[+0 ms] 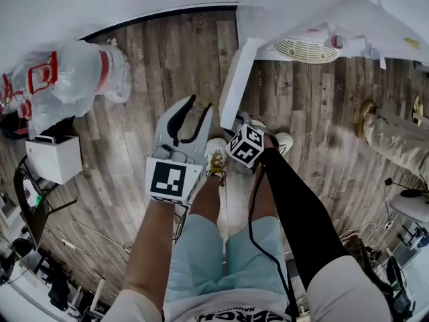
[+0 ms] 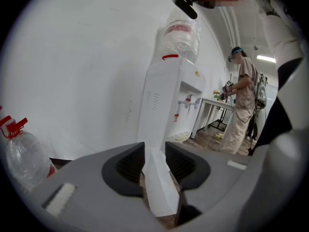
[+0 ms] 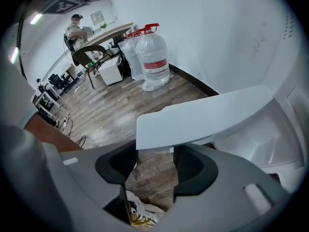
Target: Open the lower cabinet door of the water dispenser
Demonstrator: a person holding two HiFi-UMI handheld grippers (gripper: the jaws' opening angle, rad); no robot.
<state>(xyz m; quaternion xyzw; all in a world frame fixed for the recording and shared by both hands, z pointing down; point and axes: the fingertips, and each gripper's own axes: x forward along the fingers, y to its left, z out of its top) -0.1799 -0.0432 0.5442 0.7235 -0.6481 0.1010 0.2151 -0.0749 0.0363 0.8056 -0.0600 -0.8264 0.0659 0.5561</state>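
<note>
The white water dispenser [image 2: 161,100] carries a bottle on top. Its lower cabinet door [image 1: 236,79] stands swung out and shows edge-on from above in the head view. My left gripper [image 1: 192,116] hangs just left of the door's free end, jaws apart. In the left gripper view the door [image 2: 159,187] shows through the gap of that gripper [image 2: 154,151], with no pad pressing on it. My right gripper [image 1: 240,123] is at the door's free end, mostly hidden under its marker cube. In the right gripper view the door [image 3: 207,117] crosses above the open gripper [image 3: 155,151]; floor and a shoe show between the jaws.
Large water bottles [image 1: 74,79] lie wrapped by the wall at the left, beside a white box [image 1: 57,156]. Another person's leg [image 1: 395,139] is at the right. A dark chair [image 1: 33,206] and cables sit at lower left. My own feet are under the grippers.
</note>
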